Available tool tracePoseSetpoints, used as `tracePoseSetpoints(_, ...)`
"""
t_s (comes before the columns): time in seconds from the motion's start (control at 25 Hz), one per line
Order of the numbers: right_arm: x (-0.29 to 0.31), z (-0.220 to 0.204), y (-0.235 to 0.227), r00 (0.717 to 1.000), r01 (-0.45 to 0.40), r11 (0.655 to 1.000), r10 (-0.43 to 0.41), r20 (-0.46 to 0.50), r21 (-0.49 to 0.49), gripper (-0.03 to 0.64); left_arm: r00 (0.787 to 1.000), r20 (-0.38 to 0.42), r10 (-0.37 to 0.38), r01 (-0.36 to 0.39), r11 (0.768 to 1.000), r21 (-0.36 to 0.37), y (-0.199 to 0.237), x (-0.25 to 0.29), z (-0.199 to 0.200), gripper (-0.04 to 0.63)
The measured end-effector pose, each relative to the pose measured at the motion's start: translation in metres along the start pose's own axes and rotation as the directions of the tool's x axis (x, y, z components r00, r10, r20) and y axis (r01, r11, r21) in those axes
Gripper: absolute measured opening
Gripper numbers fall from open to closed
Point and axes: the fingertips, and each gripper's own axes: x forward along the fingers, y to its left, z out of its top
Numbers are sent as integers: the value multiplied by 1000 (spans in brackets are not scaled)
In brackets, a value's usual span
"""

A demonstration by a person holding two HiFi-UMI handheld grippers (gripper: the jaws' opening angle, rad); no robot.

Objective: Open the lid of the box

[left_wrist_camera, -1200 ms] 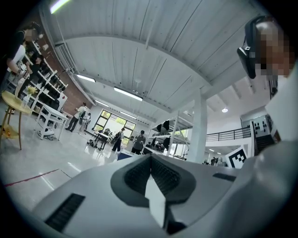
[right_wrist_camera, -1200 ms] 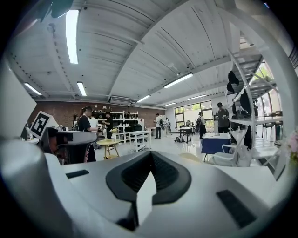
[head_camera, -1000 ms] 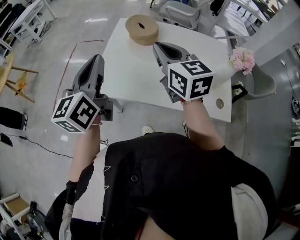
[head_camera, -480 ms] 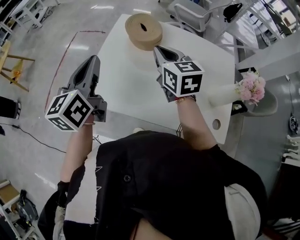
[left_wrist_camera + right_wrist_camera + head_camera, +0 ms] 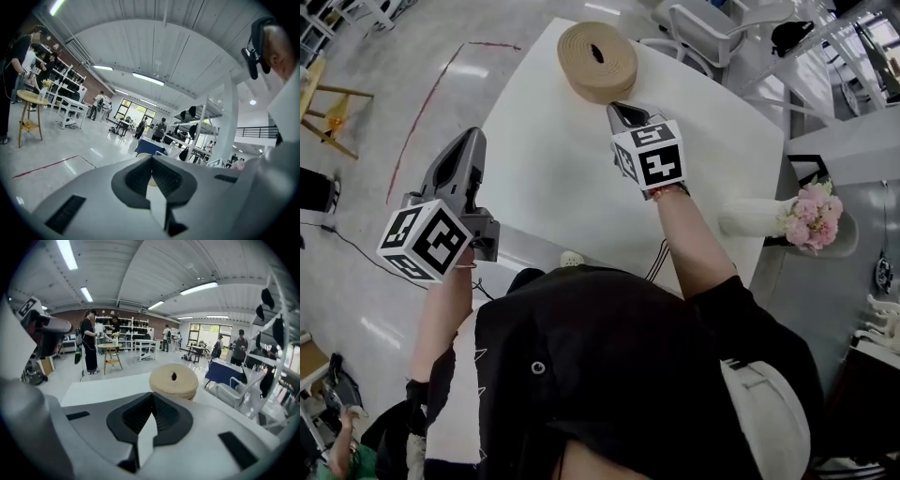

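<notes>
One white table (image 5: 553, 159) bearing one round tan box (image 5: 597, 59); one pink flower bunch (image 5: 813, 212) beside; left gripper (image 5: 472, 134), right gripper (image 5: 619, 111): both closed, empty

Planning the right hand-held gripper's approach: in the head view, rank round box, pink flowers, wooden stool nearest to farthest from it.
1. Round tan box, just ahead of the right hand-held gripper, on the table.
2. Pink flowers, at the table's right edge.
3. Wooden stool, far left, off the table.

Overhead plus low, box (image 5: 597, 58) seemingly shared
</notes>
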Motion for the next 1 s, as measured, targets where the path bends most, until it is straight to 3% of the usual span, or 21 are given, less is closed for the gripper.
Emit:
tracePoseSetpoints(0.16, 18, -7, -6, 998, 13, 985, -24, -59, -171, 5, 999, -11, 38, -39, 999, -5, 15, -6, -3, 9)
tracePoseSetpoints(0.4, 29, 5, -18, 995, 27, 929, -61, -82, -369, 5, 998, -15, 66, -67, 998, -22, 25, -7, -2, 9)
tracePoseSetpoints(0.6, 34, 14, -27, 994, 20, 922, -62, -94, -387, 5, 997, 4, 79, -79, 997, -23, 29, -9, -4, 9)
tracePoseSetpoints(0.8, 39, 14, -24, 992, -30, 910, -22, -121, -414, 86, 994, 18, 111, -110, 993, -54, 34, -15, -10, 9)
tracePoseSetpoints(1.0, 41, 16, -15, 992, -70, 890, 15, -126, -451, 124, 987, 63, 150, -147, 988, -49, 39, -25, -3, 9)
